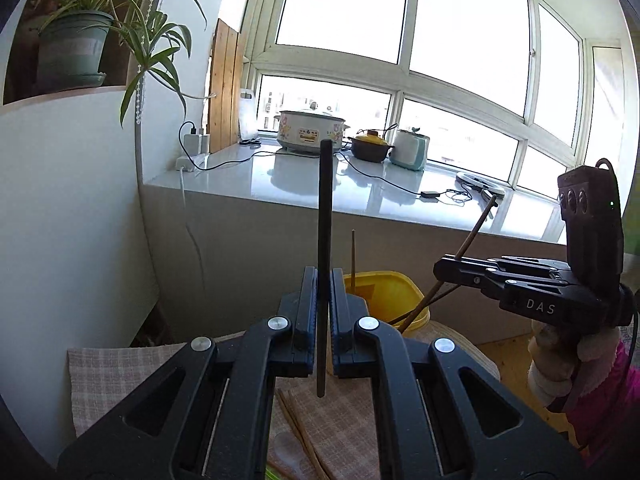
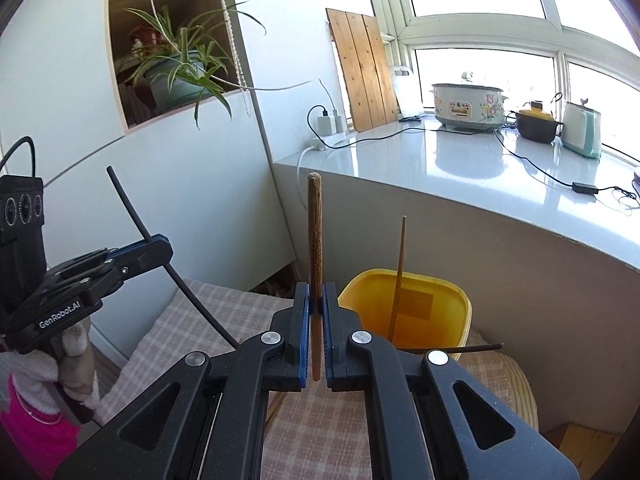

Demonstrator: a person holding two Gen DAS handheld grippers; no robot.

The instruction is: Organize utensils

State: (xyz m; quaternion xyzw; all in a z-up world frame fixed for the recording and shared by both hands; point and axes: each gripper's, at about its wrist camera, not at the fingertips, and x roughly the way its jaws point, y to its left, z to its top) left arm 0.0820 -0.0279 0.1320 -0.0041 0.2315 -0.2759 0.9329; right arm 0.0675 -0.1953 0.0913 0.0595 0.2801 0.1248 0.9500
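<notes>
While both of my grippers hover beside the yellow container (image 2: 404,312), each is clamped on one chopstick held upright, which I judge keeps the tips ready to drop straight in. My left gripper (image 1: 323,320) is pinched narrow around a black chopstick (image 1: 325,208), just left of the container. My right gripper (image 2: 316,320) is pinched narrow around a brown wooden chopstick (image 2: 315,232), also just left of the container from its own view. Inside the container one thin stick (image 2: 399,276) already stands leaning on the wall, and another dark chopstick (image 2: 452,348) lies slanted across its near rim. More wooden chopsticks (image 1: 300,432) lie loose on the checked cloth (image 2: 192,320) below my left gripper, nearer than the container, so I judge the sorting is partway done
</notes>
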